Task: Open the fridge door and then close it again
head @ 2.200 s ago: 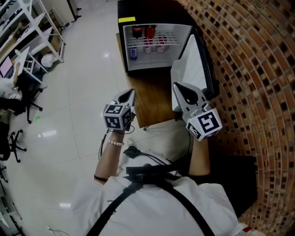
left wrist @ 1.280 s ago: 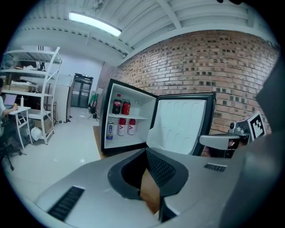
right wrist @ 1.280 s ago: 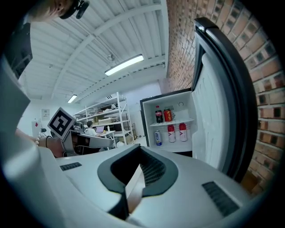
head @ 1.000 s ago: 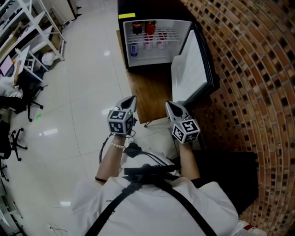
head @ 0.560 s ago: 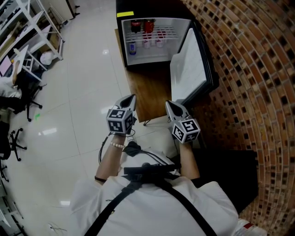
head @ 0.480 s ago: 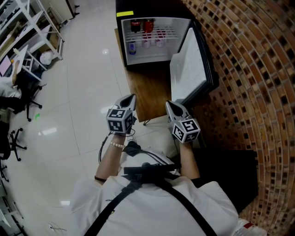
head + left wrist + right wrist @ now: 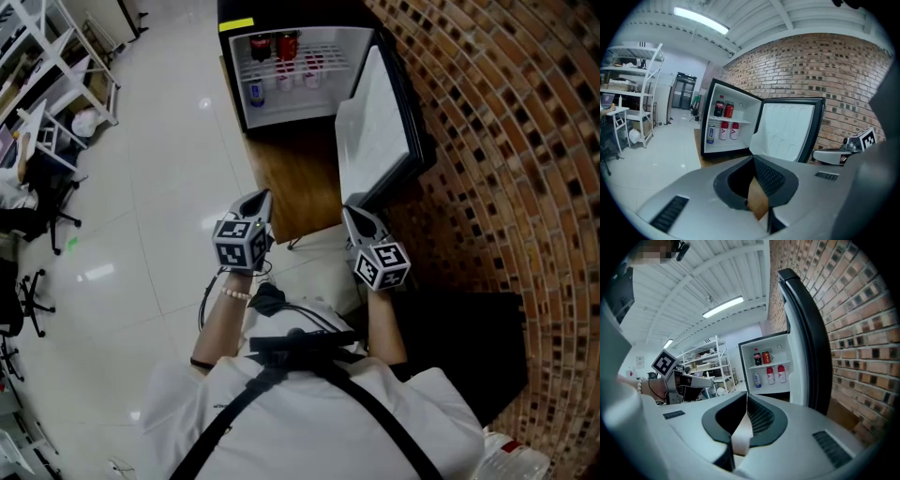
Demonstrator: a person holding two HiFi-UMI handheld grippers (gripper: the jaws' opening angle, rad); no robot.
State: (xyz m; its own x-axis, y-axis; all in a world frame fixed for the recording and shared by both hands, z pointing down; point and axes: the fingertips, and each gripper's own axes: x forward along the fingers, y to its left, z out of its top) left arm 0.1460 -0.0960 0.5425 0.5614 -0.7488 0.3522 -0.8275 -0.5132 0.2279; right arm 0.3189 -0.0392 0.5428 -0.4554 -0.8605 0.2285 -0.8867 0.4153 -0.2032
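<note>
Head view: the fridge [image 7: 234,70] stands open on a low wooden platform [image 7: 291,183] on the glossy tiled floor. Its fridge door [image 7: 375,122] is swung right round to the right, towards the brick wall [image 7: 506,141]. The door's smooth white moulded liner faces left and its long face runs from the hinge at the fridge back towards the person. The free edge lies just ahead of the right tool [image 7: 352,214]. The left tool [image 7: 261,197] is farther off, across the platform, so the right hand looks the better placed to swing the door shut. Opening is done, closing not yet begun.

Left gripper view: the left tool [image 7: 757,176] is closed, its ribbed dark pads together and empty. Ahead, the door shows its ridged white liner inside a black frame. Bottles and cans [image 7: 725,119] sit on the fridge's wire shelf.

Right gripper view: the right tool [image 7: 746,404] has just been opening by a trace, yet its jaws look together at the tips, with nothing between them. The door's black rounded edge [image 7: 806,343] rises close ahead and to the right, with brick beyond it. It touches neither tool.
</note>
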